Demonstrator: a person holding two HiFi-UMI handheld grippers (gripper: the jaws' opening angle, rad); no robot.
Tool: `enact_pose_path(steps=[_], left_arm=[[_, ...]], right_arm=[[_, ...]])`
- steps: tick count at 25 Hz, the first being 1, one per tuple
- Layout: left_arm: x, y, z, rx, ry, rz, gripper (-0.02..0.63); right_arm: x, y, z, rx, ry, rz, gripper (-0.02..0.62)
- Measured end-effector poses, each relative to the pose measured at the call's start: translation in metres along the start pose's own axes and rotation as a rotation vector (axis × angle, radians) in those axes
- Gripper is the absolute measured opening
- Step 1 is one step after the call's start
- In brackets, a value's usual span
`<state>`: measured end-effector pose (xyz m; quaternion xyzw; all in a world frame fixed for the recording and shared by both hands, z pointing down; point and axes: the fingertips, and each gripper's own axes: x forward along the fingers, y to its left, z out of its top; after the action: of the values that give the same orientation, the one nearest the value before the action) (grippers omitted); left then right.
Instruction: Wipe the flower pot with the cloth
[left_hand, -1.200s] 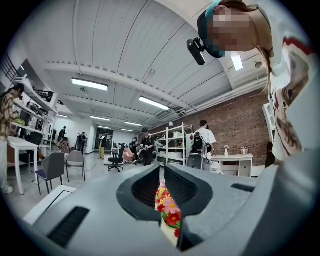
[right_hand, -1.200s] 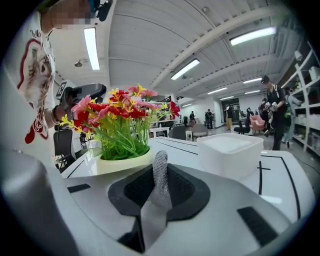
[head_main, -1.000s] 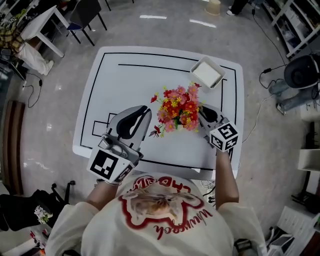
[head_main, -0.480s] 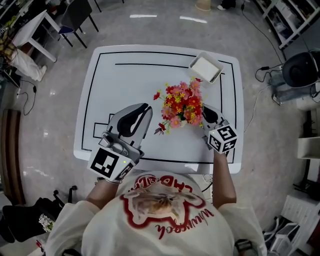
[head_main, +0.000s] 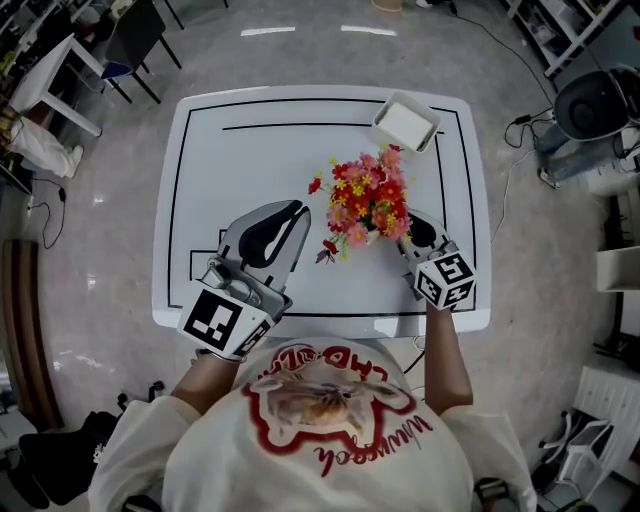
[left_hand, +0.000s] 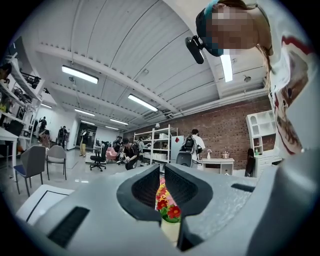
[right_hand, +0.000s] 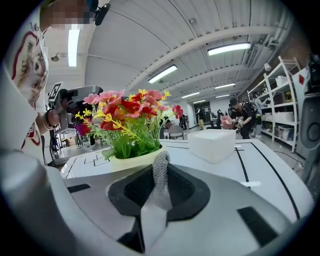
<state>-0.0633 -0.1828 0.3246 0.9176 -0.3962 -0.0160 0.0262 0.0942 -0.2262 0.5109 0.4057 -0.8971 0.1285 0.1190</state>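
Right gripper (head_main: 408, 232), cloth (right_hand: 160, 176), nearer table (head_main: 300, 322) edge

Count on one white rectangular table with black lines (head_main: 230, 150):
- one cream round flower pot (right_hand: 132, 161), centre right
- one white square tray (head_main: 405, 122), far right
- one grey mesh cloth (right_hand: 160, 180)
- two grey grippers: left gripper (head_main: 297, 208), right gripper (head_main: 408, 228)

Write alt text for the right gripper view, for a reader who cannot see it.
The right claw is shut on a grey cloth, whose strip stands up in front of the rim of a cream flower pot of red, pink and yellow flowers. Behind, to the right, a white box sits on the white table.
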Motion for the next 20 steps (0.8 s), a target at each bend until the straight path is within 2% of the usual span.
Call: enact_pose_path(steps=[20], left_arm=[[-0.007,-0.006,-0.006,-0.043,0.002,-0.153,0.035]], right_arm=[[-0.012,0.028,-0.01,0.026,-0.007,-0.133,0.064]])
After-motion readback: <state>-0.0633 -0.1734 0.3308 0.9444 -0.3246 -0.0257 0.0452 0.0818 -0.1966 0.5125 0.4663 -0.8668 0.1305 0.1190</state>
